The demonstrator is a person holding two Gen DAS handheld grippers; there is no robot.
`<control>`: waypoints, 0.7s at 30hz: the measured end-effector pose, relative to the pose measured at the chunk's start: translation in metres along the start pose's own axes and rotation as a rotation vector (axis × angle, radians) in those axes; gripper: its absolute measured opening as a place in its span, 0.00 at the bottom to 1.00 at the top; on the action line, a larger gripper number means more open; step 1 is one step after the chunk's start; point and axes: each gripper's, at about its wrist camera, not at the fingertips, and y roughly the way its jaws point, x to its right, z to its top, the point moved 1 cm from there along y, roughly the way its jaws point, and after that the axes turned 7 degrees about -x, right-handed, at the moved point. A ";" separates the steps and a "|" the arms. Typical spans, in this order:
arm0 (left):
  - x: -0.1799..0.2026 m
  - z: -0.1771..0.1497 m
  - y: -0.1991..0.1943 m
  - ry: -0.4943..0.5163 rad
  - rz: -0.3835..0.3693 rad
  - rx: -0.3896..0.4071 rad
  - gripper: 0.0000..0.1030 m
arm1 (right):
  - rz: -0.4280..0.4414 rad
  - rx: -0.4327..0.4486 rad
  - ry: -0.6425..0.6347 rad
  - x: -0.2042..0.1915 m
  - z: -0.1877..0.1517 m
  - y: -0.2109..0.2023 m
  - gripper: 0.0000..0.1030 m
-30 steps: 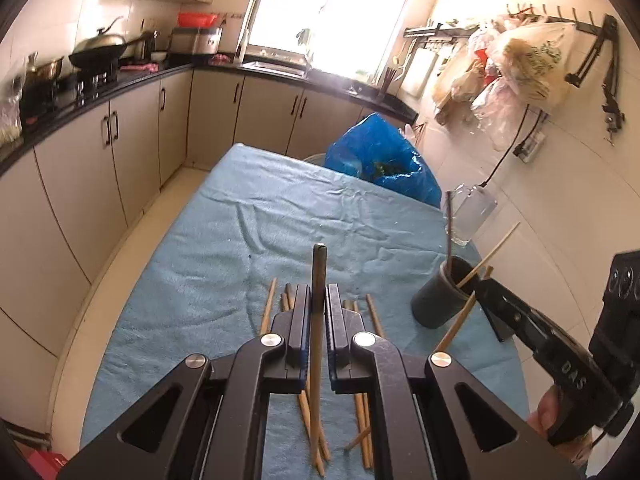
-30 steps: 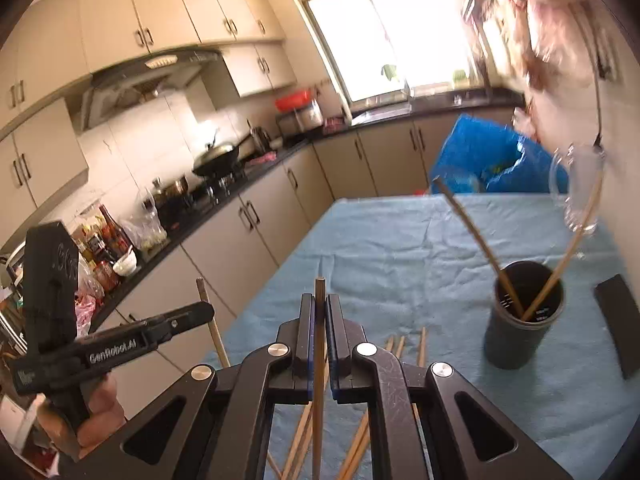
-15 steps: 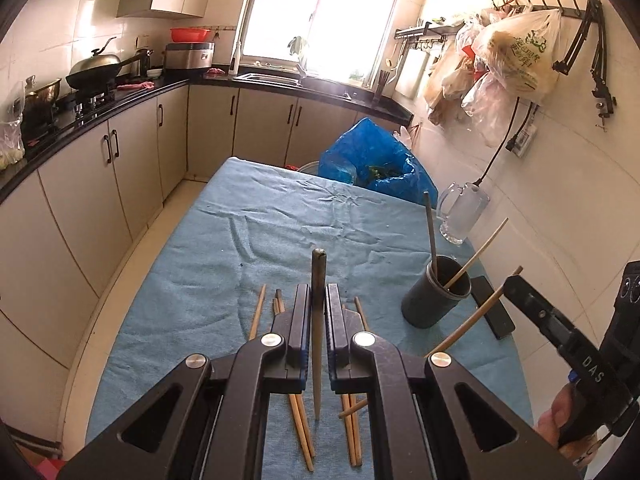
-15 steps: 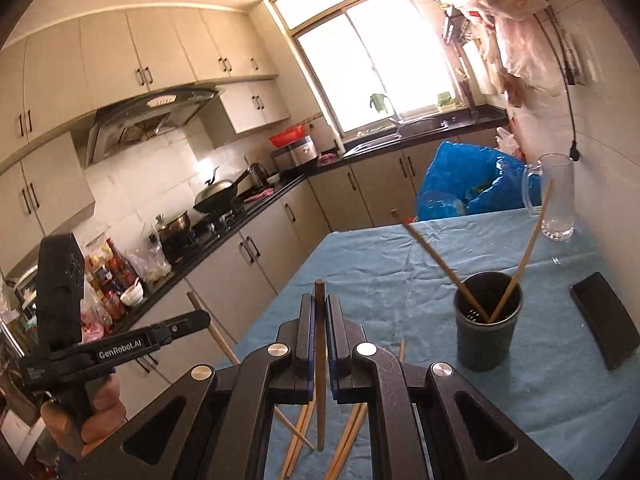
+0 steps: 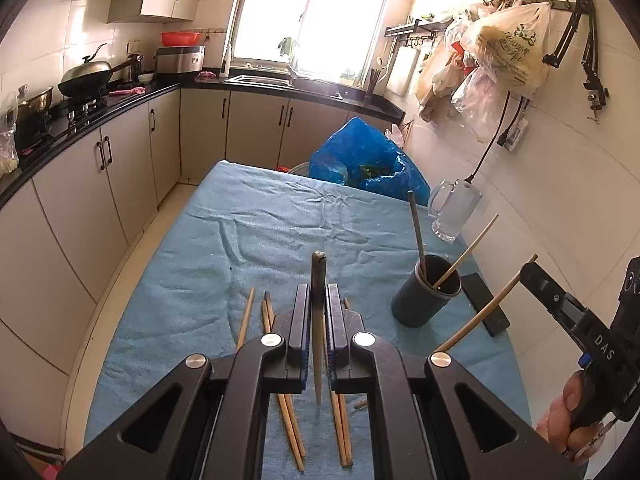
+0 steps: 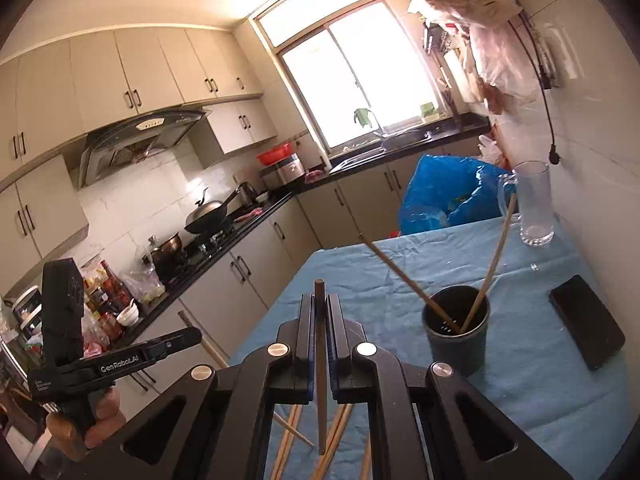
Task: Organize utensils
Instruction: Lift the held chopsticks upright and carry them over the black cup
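Note:
My left gripper (image 5: 318, 300) is shut on a dark chopstick (image 5: 318, 280) held upright above the blue cloth. My right gripper (image 6: 319, 308) is shut on a brown chopstick (image 6: 320, 320), also lifted; it shows in the left wrist view (image 5: 532, 276) at the right with its chopstick (image 5: 484, 312) slanting down. A dark cup (image 5: 426, 296) holds two chopsticks; it also shows in the right wrist view (image 6: 456, 328). Several loose chopsticks (image 5: 266, 316) lie on the cloth under the left gripper.
The table carries a blue cloth (image 5: 260, 232). A glass mug (image 5: 454, 210) stands at the far right by the wall. A black phone (image 6: 586, 332) lies right of the cup. A blue bag (image 5: 364, 160) sits behind the table. Kitchen counters run along the left.
Both grippers have risen and pulled back from the table, each with its chopstick. The cup and loose chopsticks now look farther away.

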 end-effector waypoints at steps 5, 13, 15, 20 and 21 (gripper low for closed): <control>0.006 0.004 -0.004 0.014 -0.008 0.010 0.06 | -0.014 0.021 0.016 0.007 0.006 -0.009 0.06; 0.017 0.010 -0.006 0.036 -0.031 0.011 0.06 | -0.038 0.058 0.034 0.018 0.012 -0.025 0.06; 0.019 0.011 -0.006 0.044 -0.038 0.011 0.06 | -0.046 0.071 0.041 0.021 0.012 -0.029 0.06; 0.030 0.016 -0.008 0.063 -0.053 0.014 0.06 | -0.060 0.095 0.057 0.028 0.016 -0.040 0.06; 0.032 0.017 -0.008 0.066 -0.055 0.015 0.06 | -0.064 0.101 0.060 0.030 0.016 -0.042 0.06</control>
